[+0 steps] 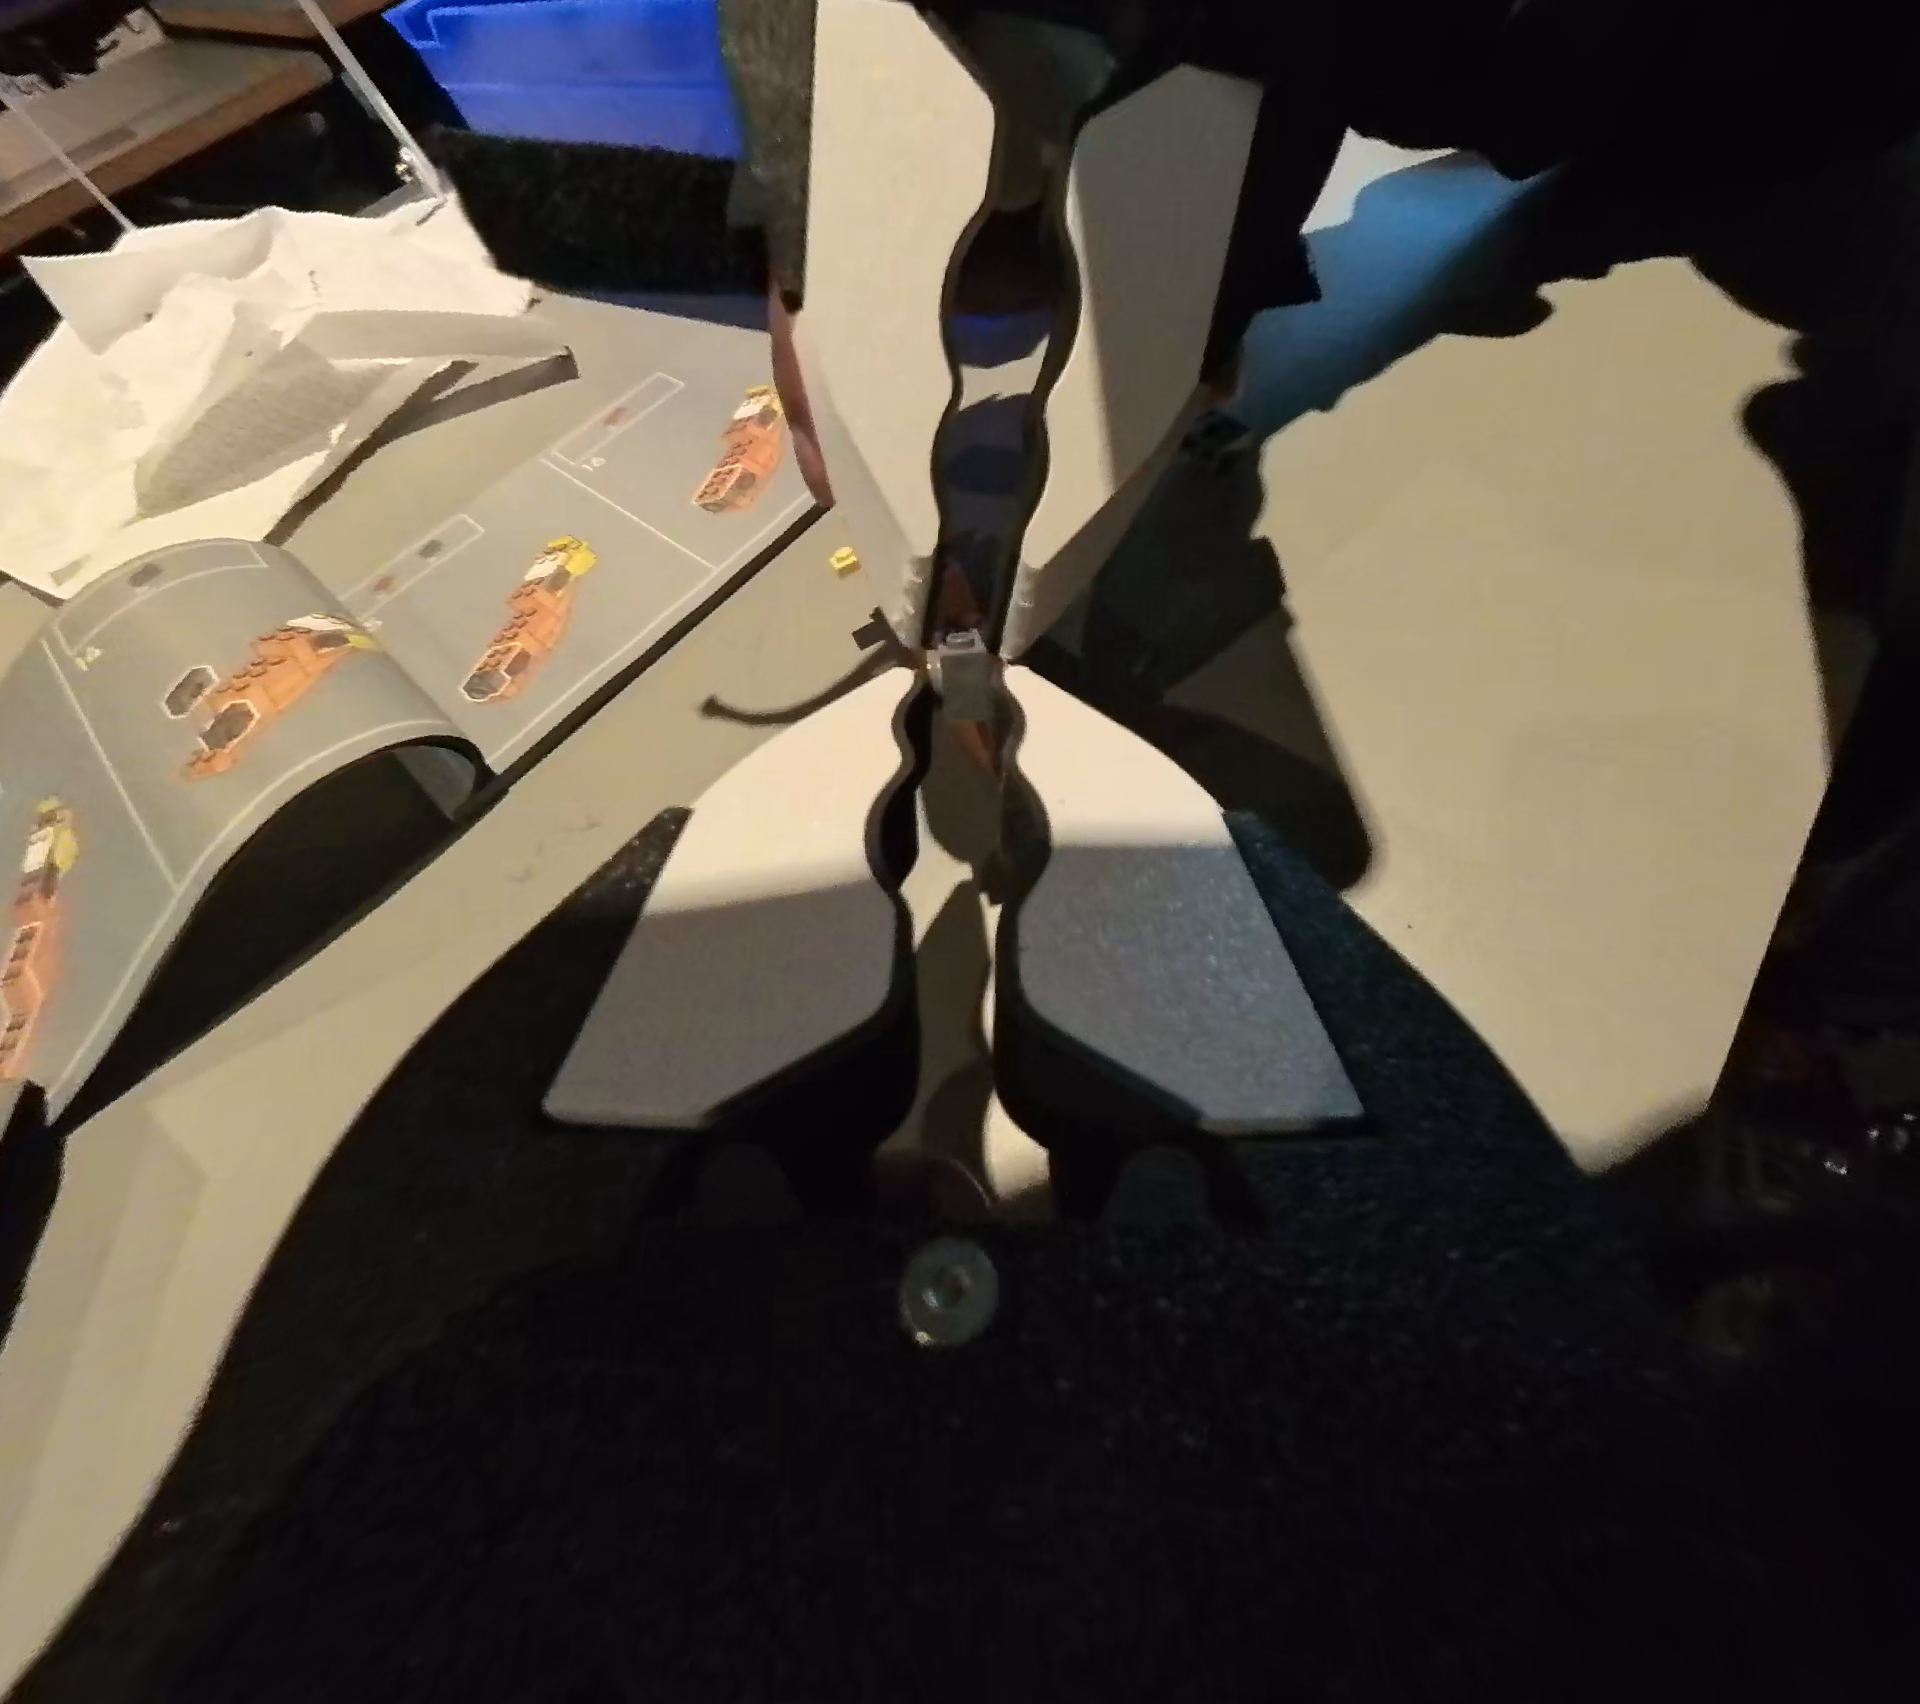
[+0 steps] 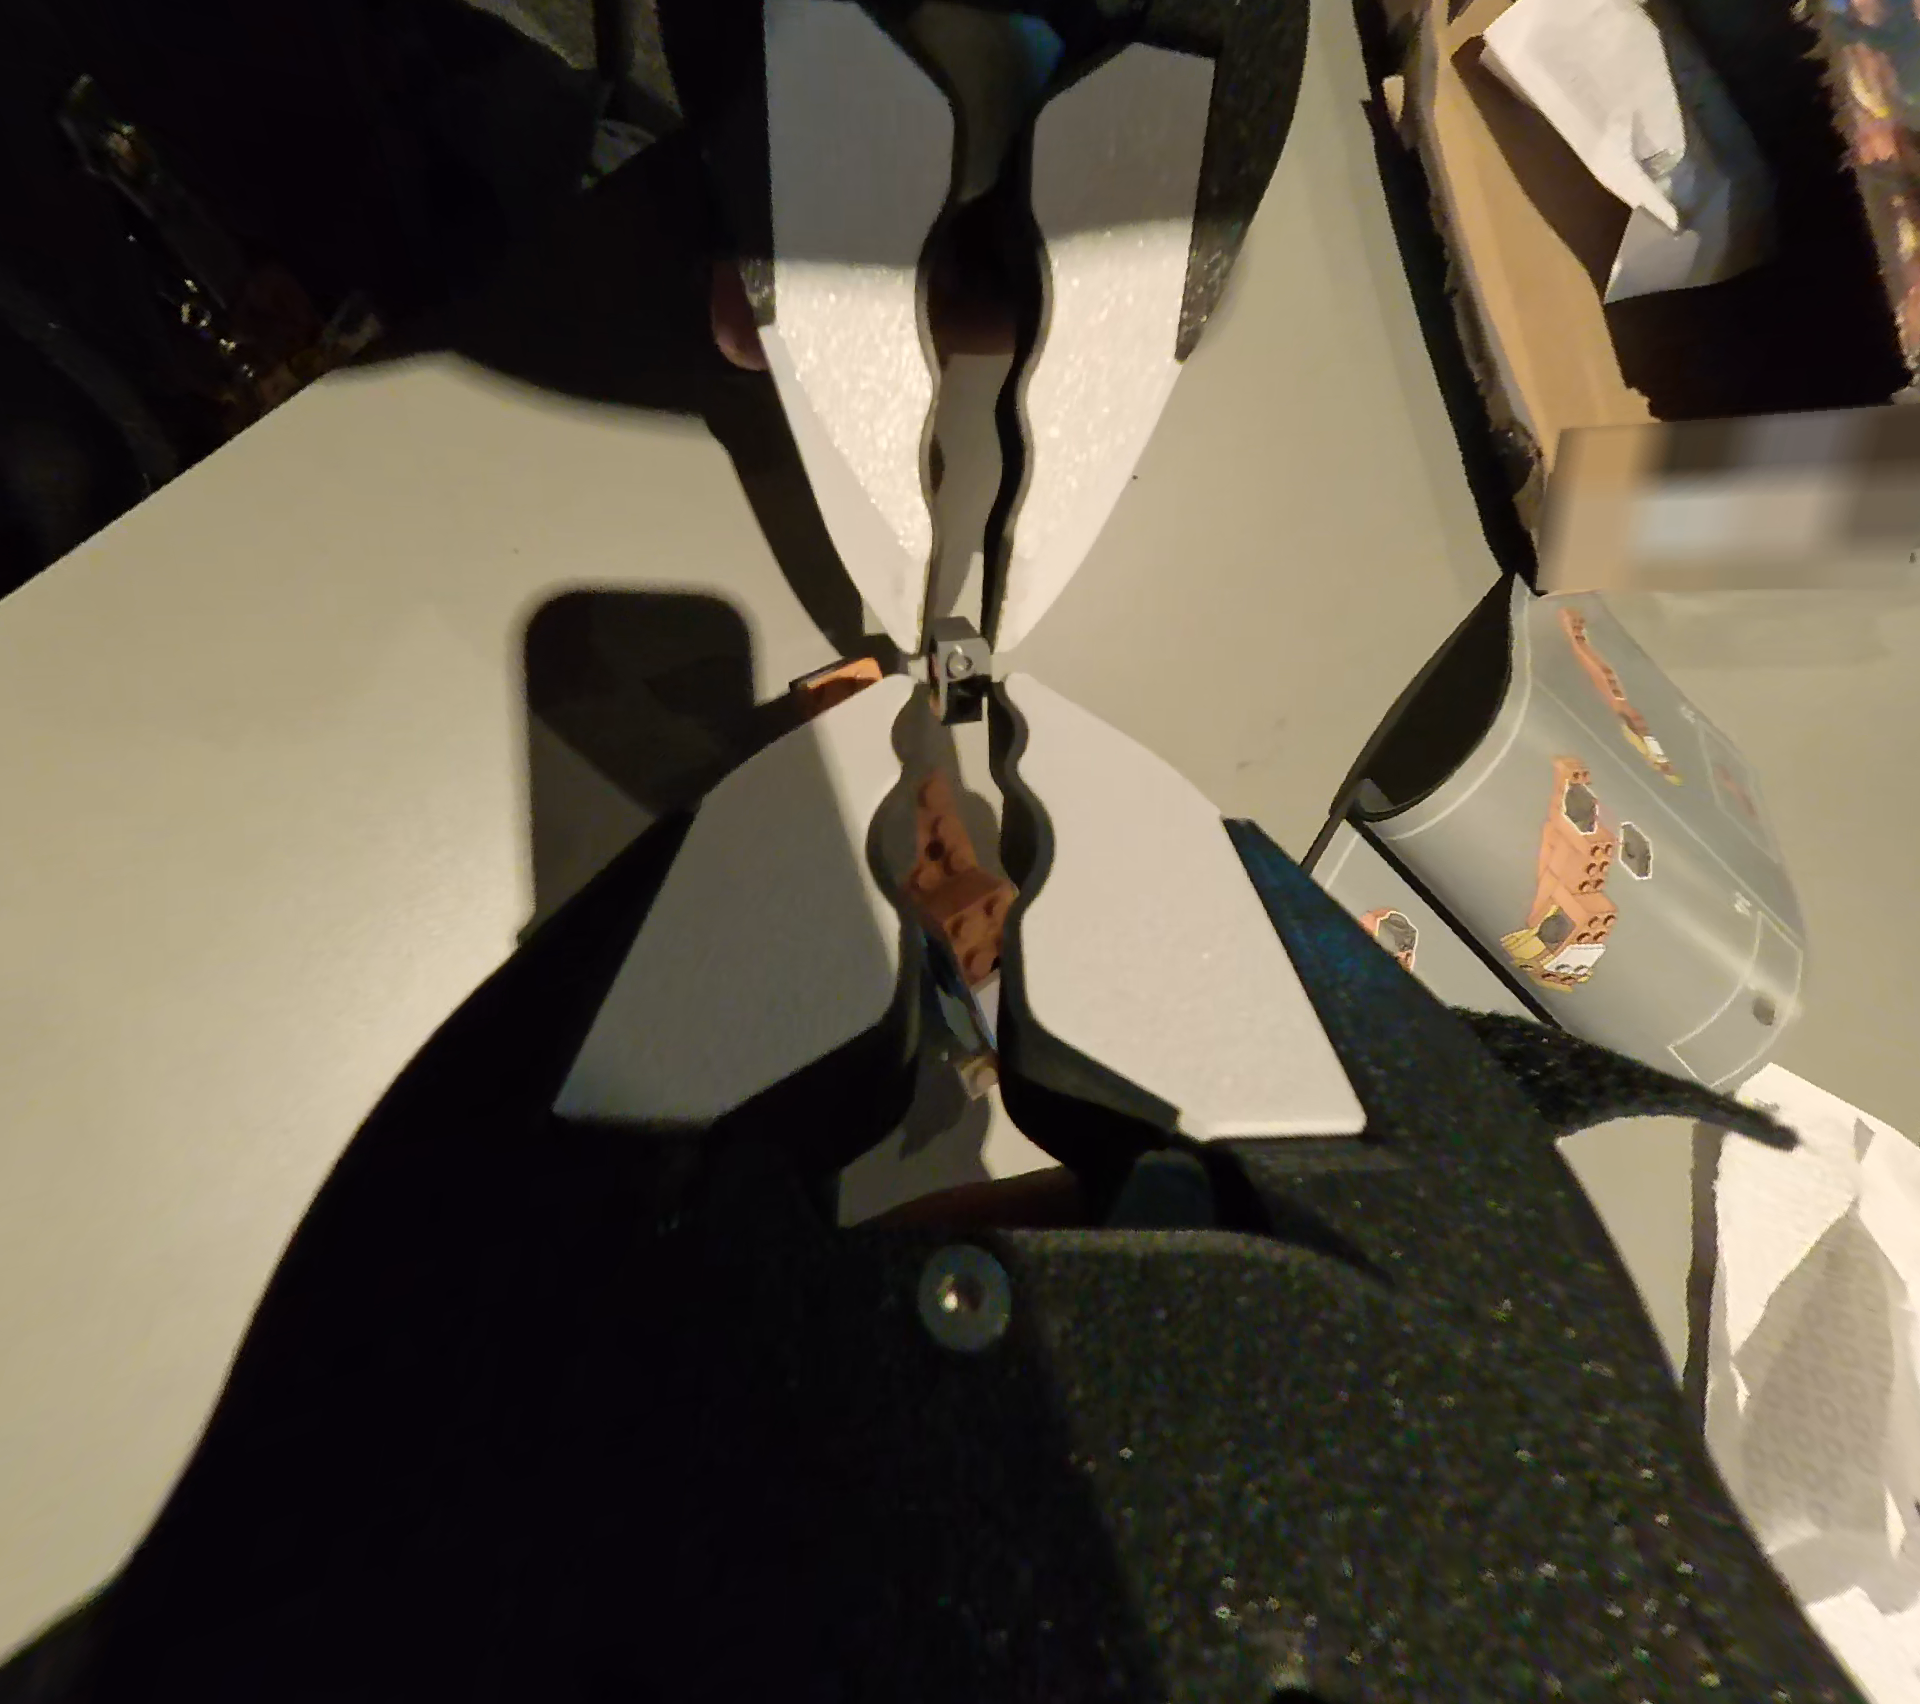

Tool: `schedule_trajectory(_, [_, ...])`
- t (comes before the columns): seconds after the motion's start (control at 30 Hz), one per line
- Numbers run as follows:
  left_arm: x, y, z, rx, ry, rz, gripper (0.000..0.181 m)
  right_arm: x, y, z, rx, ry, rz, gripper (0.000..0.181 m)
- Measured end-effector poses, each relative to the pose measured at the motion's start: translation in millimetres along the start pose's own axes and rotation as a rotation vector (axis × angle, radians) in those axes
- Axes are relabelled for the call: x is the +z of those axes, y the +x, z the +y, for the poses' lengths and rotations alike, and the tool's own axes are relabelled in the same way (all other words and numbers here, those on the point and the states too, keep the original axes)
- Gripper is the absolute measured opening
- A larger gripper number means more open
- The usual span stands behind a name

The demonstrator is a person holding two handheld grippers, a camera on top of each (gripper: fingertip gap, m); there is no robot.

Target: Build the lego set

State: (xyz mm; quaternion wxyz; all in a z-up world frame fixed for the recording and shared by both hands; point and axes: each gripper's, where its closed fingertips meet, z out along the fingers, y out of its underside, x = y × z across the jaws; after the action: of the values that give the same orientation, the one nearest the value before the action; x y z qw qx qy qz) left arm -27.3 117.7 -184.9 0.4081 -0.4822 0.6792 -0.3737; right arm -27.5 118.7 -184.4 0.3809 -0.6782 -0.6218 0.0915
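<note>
My two grippers meet tip to tip over the grey table point(image 1: 1507, 719). My left gripper point(image 1: 958, 690) is shut on a small grey brick point(image 1: 964, 667) at its fingertips. My right gripper point(image 2: 961, 711) is shut on an orange brick build point(image 2: 961, 896) that lies along the gap between its fingers. The grey brick point(image 2: 956, 657) sits at the front end of that build. The right gripper point(image 1: 961, 605) comes in from the top of the left wrist view, and the left gripper point(image 2: 956, 626) from the top of the right wrist view. Whether brick and build touch is hidden.
An open instruction booklet point(image 1: 312, 667) lies to the left, also in the right wrist view point(image 2: 1558, 875). Crumpled white paper point(image 1: 208, 366) and blue bins point(image 1: 582, 33) lie beyond it. A small yellow piece point(image 1: 844, 558) and a loose orange piece point(image 2: 831, 675) lie near the tips. A cardboard box point(image 2: 1610, 148) stands nearby. Both grippers' tips are close together, under 4 cm apart.
</note>
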Motion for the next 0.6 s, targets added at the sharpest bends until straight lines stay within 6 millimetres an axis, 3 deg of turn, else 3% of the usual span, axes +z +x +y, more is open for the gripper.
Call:
schedule_trajectory(0.33, [2.3,1.9,0.8,0.006,-0.013,-0.005,0.009,-0.9,-1.7,2.3,-0.014,-0.011,-0.022,0.016])
schedule_trajectory(0.6, [3.9,4.1,-0.5,0.009,-0.012,-0.006,0.009,1.3,-3.8,3.2,-0.043,-0.02,-0.036,0.01])
